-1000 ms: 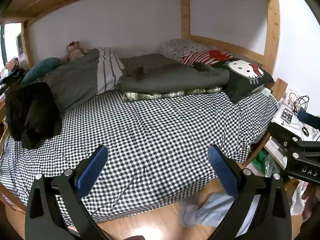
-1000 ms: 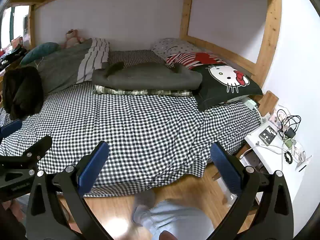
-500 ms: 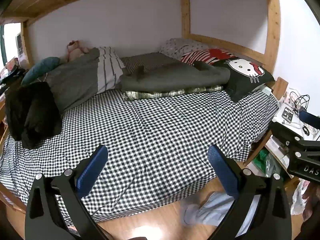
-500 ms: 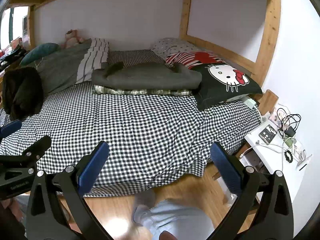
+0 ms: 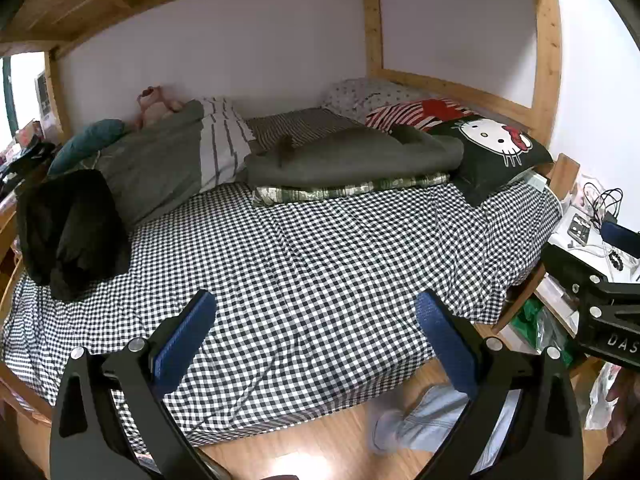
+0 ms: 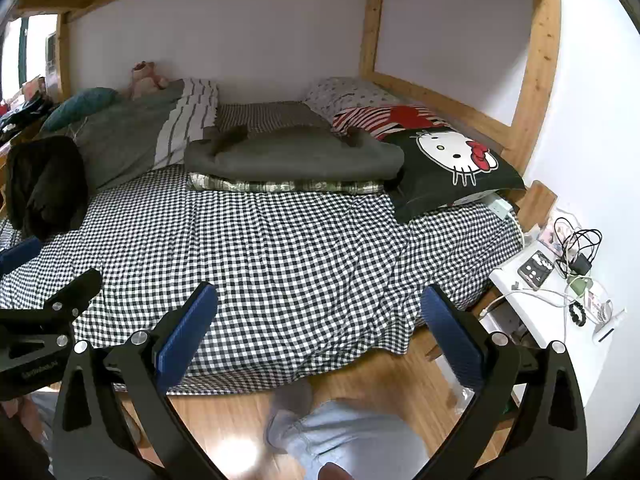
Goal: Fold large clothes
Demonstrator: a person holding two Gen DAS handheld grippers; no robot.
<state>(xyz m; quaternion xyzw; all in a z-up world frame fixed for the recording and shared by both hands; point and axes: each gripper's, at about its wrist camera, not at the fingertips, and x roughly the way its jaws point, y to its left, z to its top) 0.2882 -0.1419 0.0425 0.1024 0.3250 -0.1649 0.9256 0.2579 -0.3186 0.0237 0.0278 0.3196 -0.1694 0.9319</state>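
A folded grey garment [image 5: 352,158] [image 6: 292,156] lies on a folded green plaid one [image 5: 352,191] [image 6: 284,186] at the back of the checked bed [image 5: 320,264] [image 6: 280,248]. A black jacket [image 5: 68,228] [image 6: 44,184] sits heaped at the bed's left end. My left gripper [image 5: 316,336] is open above the bed's front edge, nothing between its blue pads. My right gripper [image 6: 318,330] is open too, held over the front edge further right. Each gripper shows at the edge of the other's view.
Pillows lean at the right end, one a black cat-face pillow [image 5: 500,152] [image 6: 456,164]. A grey striped duvet [image 5: 160,160] is piled back left. A white side table [image 6: 560,300] with cables stands right of the bed. The person's leg [image 6: 344,436] is on the wooden floor below.
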